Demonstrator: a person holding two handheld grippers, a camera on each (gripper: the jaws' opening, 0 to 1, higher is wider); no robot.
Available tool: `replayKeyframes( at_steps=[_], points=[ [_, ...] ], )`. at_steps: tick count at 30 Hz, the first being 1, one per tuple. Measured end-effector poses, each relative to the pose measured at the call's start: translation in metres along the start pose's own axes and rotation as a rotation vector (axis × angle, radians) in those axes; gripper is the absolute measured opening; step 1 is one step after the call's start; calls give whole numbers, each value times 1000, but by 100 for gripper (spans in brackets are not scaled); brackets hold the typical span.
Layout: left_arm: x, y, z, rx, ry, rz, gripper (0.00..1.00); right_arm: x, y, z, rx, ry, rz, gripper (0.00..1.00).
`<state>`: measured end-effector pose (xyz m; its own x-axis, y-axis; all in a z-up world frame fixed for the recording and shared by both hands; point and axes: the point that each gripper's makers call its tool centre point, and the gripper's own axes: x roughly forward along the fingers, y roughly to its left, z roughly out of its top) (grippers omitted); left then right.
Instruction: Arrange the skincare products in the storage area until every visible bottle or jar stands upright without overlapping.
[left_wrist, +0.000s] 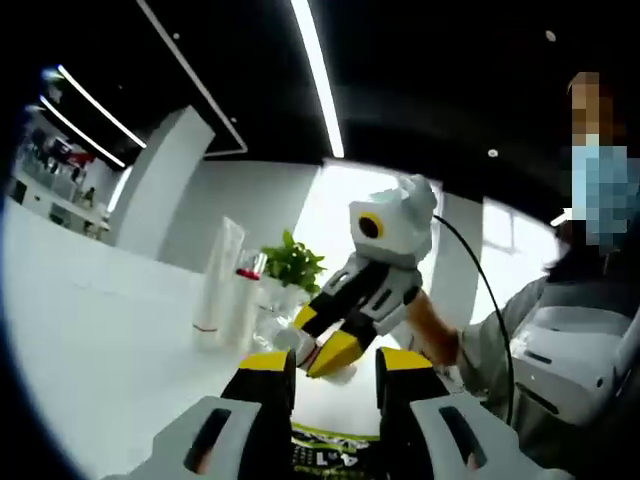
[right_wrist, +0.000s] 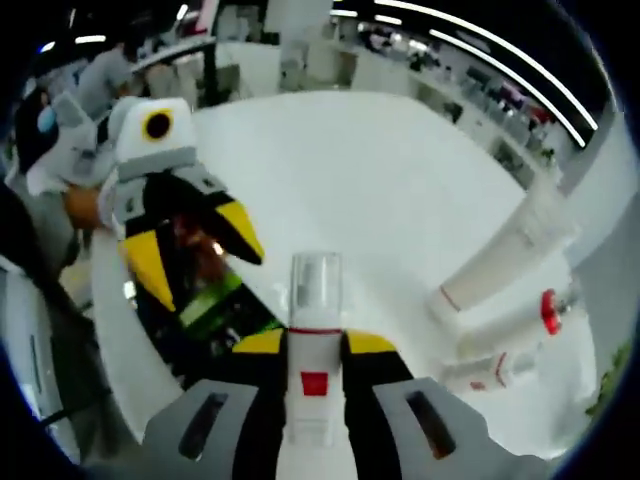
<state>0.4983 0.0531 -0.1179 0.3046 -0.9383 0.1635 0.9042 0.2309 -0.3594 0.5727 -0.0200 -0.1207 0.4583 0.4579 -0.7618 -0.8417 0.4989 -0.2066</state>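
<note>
A white pump bottle (right_wrist: 314, 340) with a clear cap and a red square label sits clamped between the right gripper (right_wrist: 314, 345) jaws, held above the white desk (right_wrist: 380, 170). Near the desk's far edge stand a tall white tube (left_wrist: 217, 285) and a red-capped bottle (left_wrist: 246, 295). The left gripper (left_wrist: 335, 368) has its jaws narrowly parted, holding nothing.

White gripper (right_wrist: 314, 345), yellow-black jaws

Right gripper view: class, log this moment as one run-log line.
right claw: shut on white bottle | left claw: open, holds nothing | tall tube: on white table | bottle not yet placed
</note>
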Motion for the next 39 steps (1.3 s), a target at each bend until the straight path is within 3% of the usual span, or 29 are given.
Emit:
replayKeyframes(
  at_steps=[5,9,13,16,19,24,29,34,39],
  points=[
    [0,7,3,-58,-25,26,48,-12,-15,16,-12,-173,-94,19],
    [-1,10,9,-94,-64,41,60,-21,-26,27,-150,-313,-265,19],
    [-4,9,15,-124,-103,31,63,-21,-33,26,-302,-360,-405,19],
    [-7,8,17,-127,-115,36,61,-22,-40,28,-321,-419,-416,19],
    [-10,10,19,-91,-125,53,49,-21,-50,26,-313,-455,-415,20],
    [-16,12,24,-83,-150,72,40,-25,-75,23,-340,-517,-453,20],
    [-17,12,21,-89,-135,83,19,-24,-82,22,-326,-527,-445,20],
    [-12,14,16,-77,-105,109,18,-20,-79,21,-314,-548,-431,20],
    [-12,21,21,-58,-119,132,17,-20,-75,36,-434,-643,-433,23]
  ],
)
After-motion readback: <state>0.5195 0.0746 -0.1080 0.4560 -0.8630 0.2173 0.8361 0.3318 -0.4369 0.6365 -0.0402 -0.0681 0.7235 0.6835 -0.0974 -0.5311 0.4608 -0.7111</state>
